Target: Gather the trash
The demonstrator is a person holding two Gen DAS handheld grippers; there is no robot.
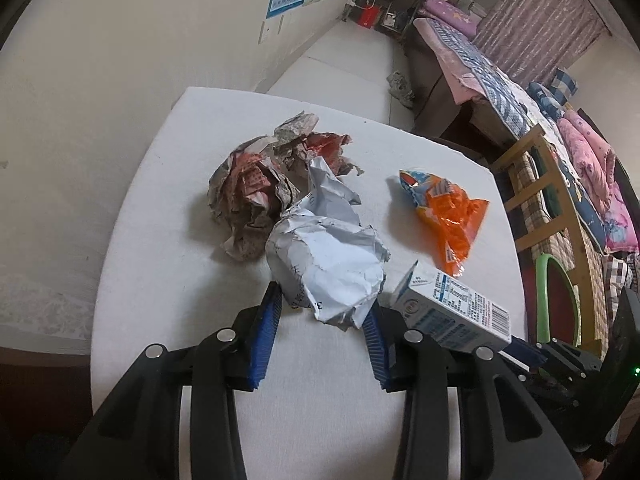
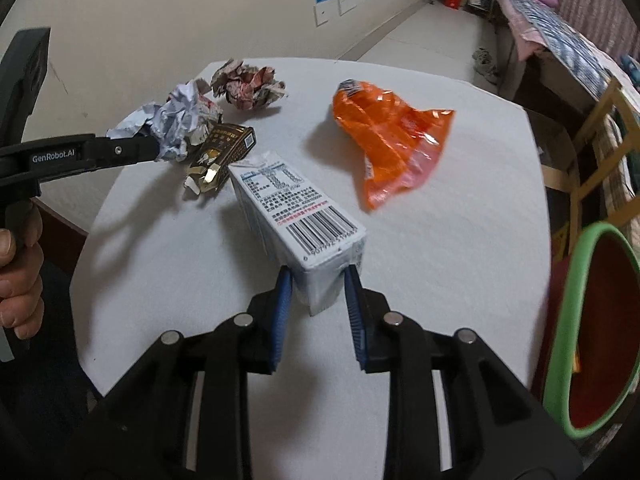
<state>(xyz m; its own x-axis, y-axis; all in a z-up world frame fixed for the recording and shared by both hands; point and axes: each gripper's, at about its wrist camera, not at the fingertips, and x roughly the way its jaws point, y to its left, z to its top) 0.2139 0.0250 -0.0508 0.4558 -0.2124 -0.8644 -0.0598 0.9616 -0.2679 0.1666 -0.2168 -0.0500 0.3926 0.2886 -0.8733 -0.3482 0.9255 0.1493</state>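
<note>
My left gripper point(image 1: 324, 304) is shut on a crumpled white paper ball point(image 1: 332, 264), which also shows in the right wrist view point(image 2: 176, 120). My right gripper point(image 2: 316, 280) is shut on a white and blue milk carton point(image 2: 296, 216), held just over the white table point(image 2: 440, 240); the carton also shows in the left wrist view point(image 1: 452, 312). A crumpled newspaper ball point(image 1: 260, 184) lies behind the white paper. An orange snack bag point(image 1: 448, 212) lies at the right. A crushed black and gold pack point(image 2: 220, 156) lies beside the carton.
A bin with a green rim and red inside point(image 2: 592, 328) stands off the table's right edge. A wooden chair point(image 1: 536, 184) and a bed point(image 1: 500, 80) stand to the right. A cream wall point(image 1: 120, 60) runs along the left.
</note>
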